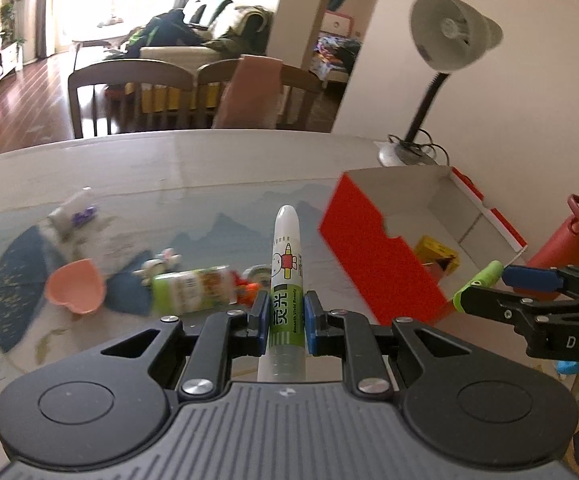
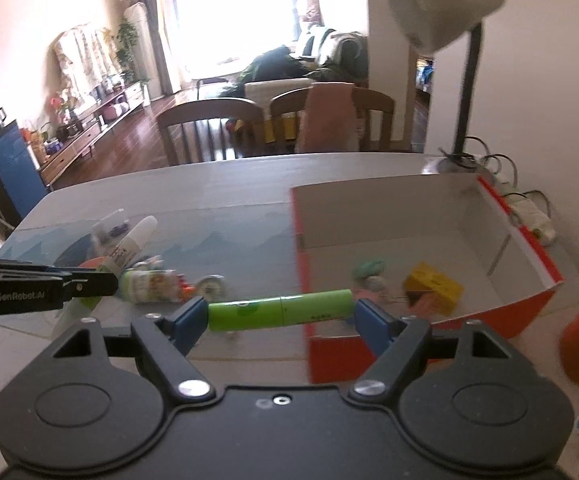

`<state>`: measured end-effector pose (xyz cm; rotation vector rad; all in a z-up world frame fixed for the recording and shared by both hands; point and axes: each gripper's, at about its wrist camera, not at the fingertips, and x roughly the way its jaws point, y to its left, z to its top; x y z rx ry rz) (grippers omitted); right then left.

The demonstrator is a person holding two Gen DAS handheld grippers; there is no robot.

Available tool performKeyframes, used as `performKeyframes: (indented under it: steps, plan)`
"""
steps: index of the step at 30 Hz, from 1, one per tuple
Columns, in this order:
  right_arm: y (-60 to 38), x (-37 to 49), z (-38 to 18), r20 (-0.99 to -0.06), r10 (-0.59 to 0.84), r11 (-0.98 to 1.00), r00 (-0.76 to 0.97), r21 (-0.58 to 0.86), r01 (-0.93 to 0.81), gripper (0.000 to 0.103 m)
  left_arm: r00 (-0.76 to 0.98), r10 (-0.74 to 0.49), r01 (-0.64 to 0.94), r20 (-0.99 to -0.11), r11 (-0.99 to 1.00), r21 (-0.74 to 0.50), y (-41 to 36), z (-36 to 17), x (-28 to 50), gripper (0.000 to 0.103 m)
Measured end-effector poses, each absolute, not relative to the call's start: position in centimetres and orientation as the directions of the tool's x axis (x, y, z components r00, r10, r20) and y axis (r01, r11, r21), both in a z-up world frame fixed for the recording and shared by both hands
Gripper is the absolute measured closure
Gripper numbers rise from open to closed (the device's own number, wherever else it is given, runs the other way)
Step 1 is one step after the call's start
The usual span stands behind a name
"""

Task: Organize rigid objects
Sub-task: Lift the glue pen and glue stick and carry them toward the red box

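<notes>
The left gripper (image 1: pixel 286 312) is closed on a white and green tube (image 1: pixel 285 276). The blue pads press its two sides, and the tube points forward and up, away from the camera, above the table (image 1: pixel 209 168). In the right wrist view the same tube (image 2: pixel 131 246) shows at the left, with the left gripper (image 2: pixel 101 282) seen from the side.

The right gripper (image 2: pixel 279 314) holds a green stick (image 2: pixel 279 310) by its two ends, so the stick lies across between the blue pads. It hangs over the near left corner of the red box (image 2: pixel 537 296), partly above the table and partly above the box. In the left wrist view the right gripper (image 1: pixel 489 284) comes in from the right with the stick (image 1: pixel 477 284) in it, near the box (image 1: pixel 369 248).

The box is open at the top and white inside. A yellow block (image 2: pixel 433 286) lies in it at the near right, and some small pale toys (image 2: pixel 369 274) lie to the left of the block; they are too blurred to name.

On the table to the left of the box lie a green bottle (image 1: pixel 193 290) on its side, a pink heart dish (image 1: pixel 75 286) at its left, and a small round thing (image 2: pixel 211 286) just right of the bottle. A clear bag (image 1: pixel 75 210) lies farther away. A lamp (image 1: pixel 449 36) stands behind the box, and a red bottle (image 1: pixel 569 236) stands at the right of the box.
</notes>
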<state>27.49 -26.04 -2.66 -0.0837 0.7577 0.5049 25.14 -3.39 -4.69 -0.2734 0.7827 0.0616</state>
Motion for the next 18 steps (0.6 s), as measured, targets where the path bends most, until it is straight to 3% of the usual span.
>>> performKeyframes:
  steps: [18]
  plan:
    - [-34.3, 34.3, -4.9, -0.677, 0.342, 0.914, 0.651, 0.080, -0.397, 0.024, 0.664, -0.156, 0.052, -0.731, 0.985, -0.163, -15.0, -5.0, 37.4, 0.086]
